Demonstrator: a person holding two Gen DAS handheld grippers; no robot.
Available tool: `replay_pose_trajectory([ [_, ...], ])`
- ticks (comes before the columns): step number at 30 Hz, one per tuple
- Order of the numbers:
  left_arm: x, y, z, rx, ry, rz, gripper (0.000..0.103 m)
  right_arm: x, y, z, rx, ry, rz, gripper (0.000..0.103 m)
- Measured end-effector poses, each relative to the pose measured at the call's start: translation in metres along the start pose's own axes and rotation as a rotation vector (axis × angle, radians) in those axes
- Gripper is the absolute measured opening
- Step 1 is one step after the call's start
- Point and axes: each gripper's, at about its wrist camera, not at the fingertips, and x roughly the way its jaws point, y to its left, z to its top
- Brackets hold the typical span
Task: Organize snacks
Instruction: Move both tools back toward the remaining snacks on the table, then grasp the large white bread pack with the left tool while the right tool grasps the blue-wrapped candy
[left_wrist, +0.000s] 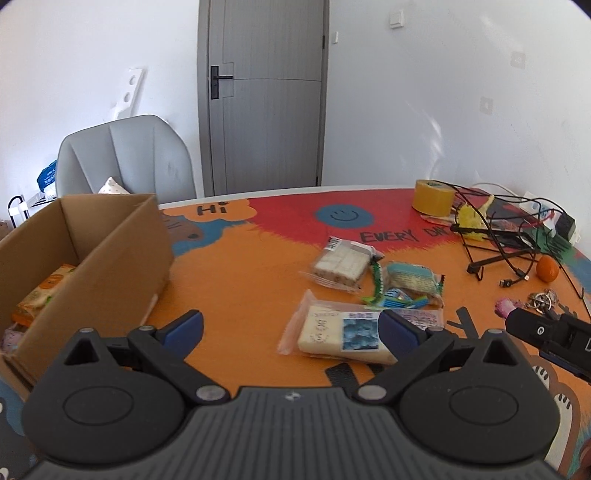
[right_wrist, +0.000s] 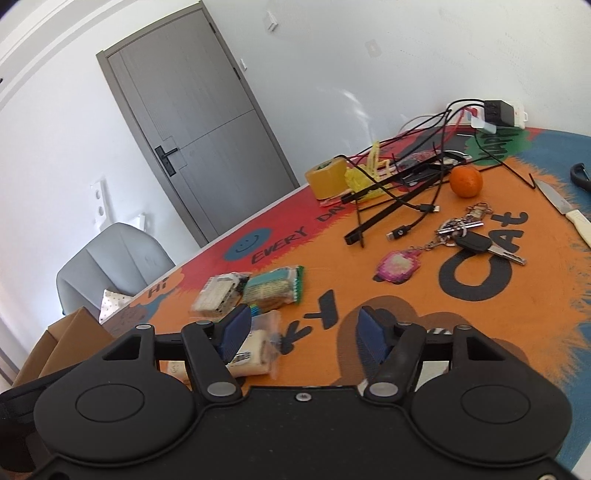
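While both claws tilt down over the orange counter (left_wrist: 240, 295), the left claw (left_wrist: 291, 332) hangs wide open and empty, its right pad just over the white snack pack (left_wrist: 332, 332). Right claw (right_wrist: 301, 332) is half open, nothing gripped, that pack beside its left pad. Two more snack packs (left_wrist: 341, 264) lie beyond; cardboard box (left_wrist: 110, 251) at left holds snacks.
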Motion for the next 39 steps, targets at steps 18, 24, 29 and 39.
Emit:
replay_pose_trajectory([
  [18, 0.042, -0.046, 0.001, 0.089, 0.090, -0.124, 0.103, 0.015, -0.037, 0.008, 0.061, 0.012, -0.017, 0.065],
  [24, 0.057, -0.051, 0.002, 0.102, 0.111, -0.133, 0.103, 0.023, -0.038, 0.009, 0.068, 0.019, -0.010, 0.065],
  [29, 0.068, -0.057, -0.001, 0.140, 0.093, -0.130, 0.103, 0.028, -0.038, 0.008, 0.071, 0.030, -0.011, 0.065],
  [39, 0.073, -0.057, -0.008, 0.174, 0.053, -0.152, 0.103, 0.038, -0.033, 0.005, 0.068, 0.057, -0.013, 0.066],
])
